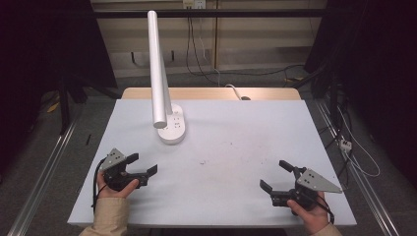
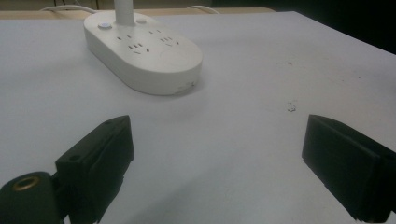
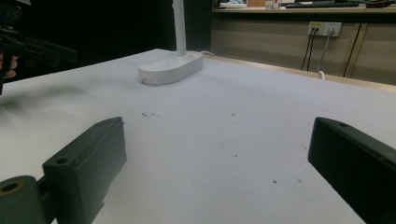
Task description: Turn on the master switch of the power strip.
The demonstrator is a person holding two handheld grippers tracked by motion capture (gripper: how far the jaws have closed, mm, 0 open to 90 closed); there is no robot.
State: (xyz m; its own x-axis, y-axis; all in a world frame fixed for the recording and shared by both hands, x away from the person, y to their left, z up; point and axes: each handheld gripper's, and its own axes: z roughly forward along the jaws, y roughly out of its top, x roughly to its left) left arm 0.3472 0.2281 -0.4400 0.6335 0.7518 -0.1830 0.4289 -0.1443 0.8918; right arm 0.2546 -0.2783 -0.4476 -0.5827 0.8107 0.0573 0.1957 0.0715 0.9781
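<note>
White lamp base (image 1: 172, 129), an oval block carrying sockets and a tall tube (image 1: 158, 69), stands on the grey table (image 1: 231, 196) ahead of the left gripper (image 1: 142, 164) and far forward-left of the right gripper (image 1: 276, 174). Both grippers have jaws spread wide, holding nothing, with bare tabletop between them and the lamp. The left gripper view resolves the sockets (image 2: 135, 46); the right gripper view shows wall outlets (image 3: 324, 28) behind.

One white desk lamp (image 1: 164, 93) with sockets in its base, two claws, one table (image 1: 236, 162).
</note>
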